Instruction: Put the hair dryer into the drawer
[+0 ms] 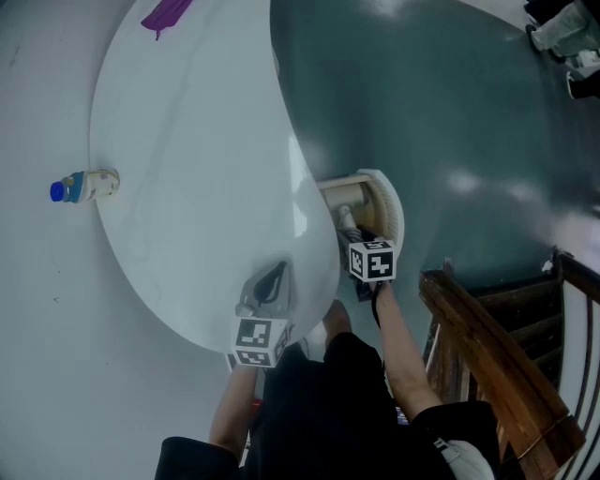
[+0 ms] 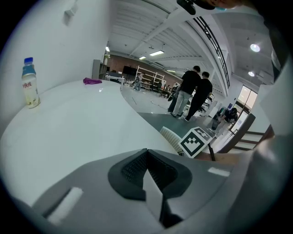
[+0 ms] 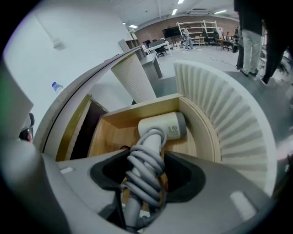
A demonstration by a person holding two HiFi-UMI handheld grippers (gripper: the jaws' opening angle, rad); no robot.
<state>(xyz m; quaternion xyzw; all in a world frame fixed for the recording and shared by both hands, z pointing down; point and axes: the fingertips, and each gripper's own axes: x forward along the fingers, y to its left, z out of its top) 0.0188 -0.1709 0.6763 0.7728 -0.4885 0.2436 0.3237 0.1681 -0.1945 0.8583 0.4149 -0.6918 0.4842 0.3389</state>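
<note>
The white hair dryer, its grey cord wound round the handle, hangs head-first inside the open wooden drawer. My right gripper is shut on the corded handle. From the head view the dryer lies within the curved, ribbed-front drawer, which juts from the white table's right side, and the right gripper sits just below it. My left gripper rests over the table's near edge. Its jaws are shut with nothing between them.
A small bottle with a blue cap stands at the table's left edge, also in the left gripper view. A purple item lies at the far end. Wooden stair rails stand at the right. People stand far off.
</note>
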